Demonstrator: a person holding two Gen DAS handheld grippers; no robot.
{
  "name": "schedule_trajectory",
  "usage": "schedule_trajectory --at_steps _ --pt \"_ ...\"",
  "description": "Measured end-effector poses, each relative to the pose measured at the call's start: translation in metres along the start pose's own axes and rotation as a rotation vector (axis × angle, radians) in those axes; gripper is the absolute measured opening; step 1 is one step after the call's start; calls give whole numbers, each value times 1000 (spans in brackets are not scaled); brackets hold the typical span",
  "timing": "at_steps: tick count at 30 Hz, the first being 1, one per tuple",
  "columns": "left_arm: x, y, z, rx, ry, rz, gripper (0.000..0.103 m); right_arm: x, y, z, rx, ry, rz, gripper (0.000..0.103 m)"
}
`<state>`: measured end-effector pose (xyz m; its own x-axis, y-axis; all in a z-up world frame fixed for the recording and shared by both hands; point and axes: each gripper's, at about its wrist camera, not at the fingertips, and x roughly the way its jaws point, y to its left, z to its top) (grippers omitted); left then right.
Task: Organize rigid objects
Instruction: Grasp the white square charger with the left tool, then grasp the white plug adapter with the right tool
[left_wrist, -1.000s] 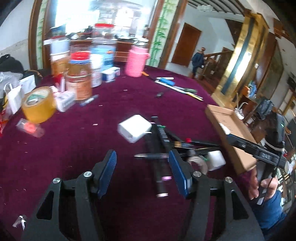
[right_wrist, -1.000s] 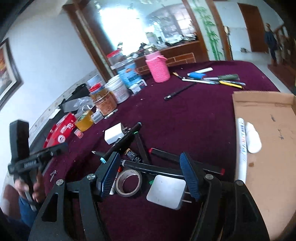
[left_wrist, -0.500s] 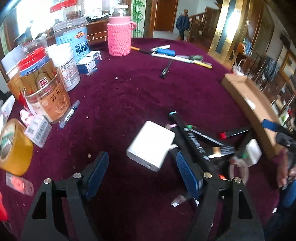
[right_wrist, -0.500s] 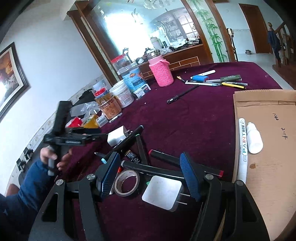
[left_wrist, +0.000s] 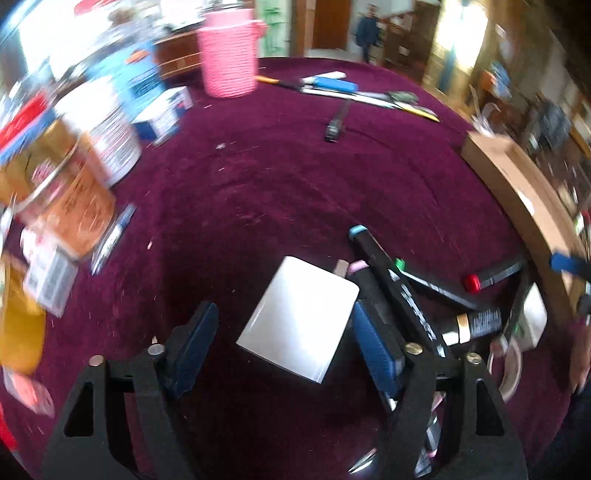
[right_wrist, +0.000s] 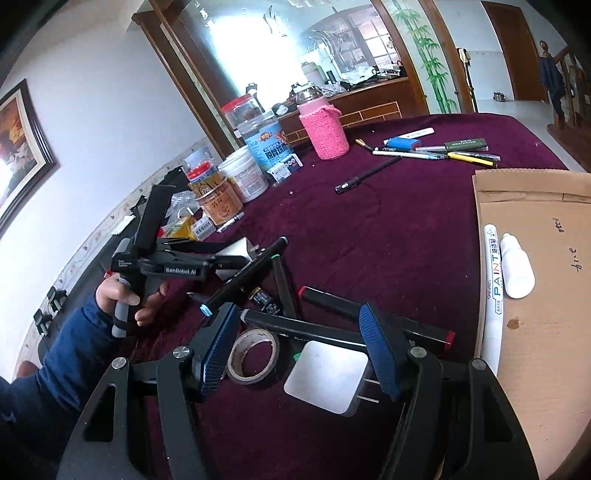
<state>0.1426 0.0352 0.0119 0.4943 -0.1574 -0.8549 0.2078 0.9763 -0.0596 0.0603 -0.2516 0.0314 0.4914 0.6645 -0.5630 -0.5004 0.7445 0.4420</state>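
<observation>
A white charger block lies on the maroon tablecloth between the blue pads of my left gripper. The jaws are closing; the right pad is at the block's edge and the left pad stands clear of it. Black markers are piled just to its right. My right gripper hangs open over a second white charger and a tape ring, touching neither. In the right wrist view a hand holds the left gripper at the first charger.
A flat cardboard box at the right carries a white paint marker and a small white bottle. Jars and tins, a pink knit-covered bottle, a row of pens and one black pen stand further back.
My left gripper has come forward and down onto the white charger, which now sits between its jaws, and the jaws have narrowed. The right gripper has stayed put.
</observation>
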Motion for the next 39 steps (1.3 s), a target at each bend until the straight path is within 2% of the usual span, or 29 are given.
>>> schedule_trajectory --at_steps 1,4,8,12,14,17,19,21,23,24,26,29,32,33,34,37,39 --pt "-1 1 -2 -24 4 9 53 1 -1 0 5 6 -2 62" --pt "-11 4 -18 -96 17 112 50 3 -3 -1 18 35 -15 62" --pt "-27 16 -42 -215 -10 137 49 10 -7 -4 28 78 -59 63" --pt "-30 15 -49 -216 -39 162 49 18 1 -7 -22 110 -86 74" --pt "-29 12 -50 -202 -50 178 49 23 10 -12 -78 137 -107 75" --pt "-30 10 -51 -181 -61 191 49 29 24 -19 -157 178 -110 83" --pt "-30 12 -50 -182 -66 182 49 30 35 -26 -220 225 -66 93" --pt "-29 14 -48 -190 -68 166 49 27 43 -31 -246 275 43 94" --pt "-29 15 -48 -194 -70 156 49 22 47 -35 -248 323 187 93" --pt "-29 15 -48 -194 -71 155 49 20 48 -35 -246 313 207 93" --pt "-29 12 -49 -184 -71 165 49 17 47 -33 -248 276 180 93" --pt "-27 8 -49 -163 -71 181 49 27 42 -38 -223 314 143 93" --pt "-27 8 -50 -159 -75 186 49 33 54 -43 -281 309 90 93" --pt "-28 8 -50 -162 -80 188 49 34 55 -43 -293 298 66 91" --pt "-28 9 -50 -164 -83 188 48 37 57 -45 -313 288 27 83" --pt "-29 9 -51 -172 -90 186 48 46 57 -48 -329 313 -9 43" --pt "-30 11 -51 -181 -96 171 47 43 55 -46 -323 306 -5 42"
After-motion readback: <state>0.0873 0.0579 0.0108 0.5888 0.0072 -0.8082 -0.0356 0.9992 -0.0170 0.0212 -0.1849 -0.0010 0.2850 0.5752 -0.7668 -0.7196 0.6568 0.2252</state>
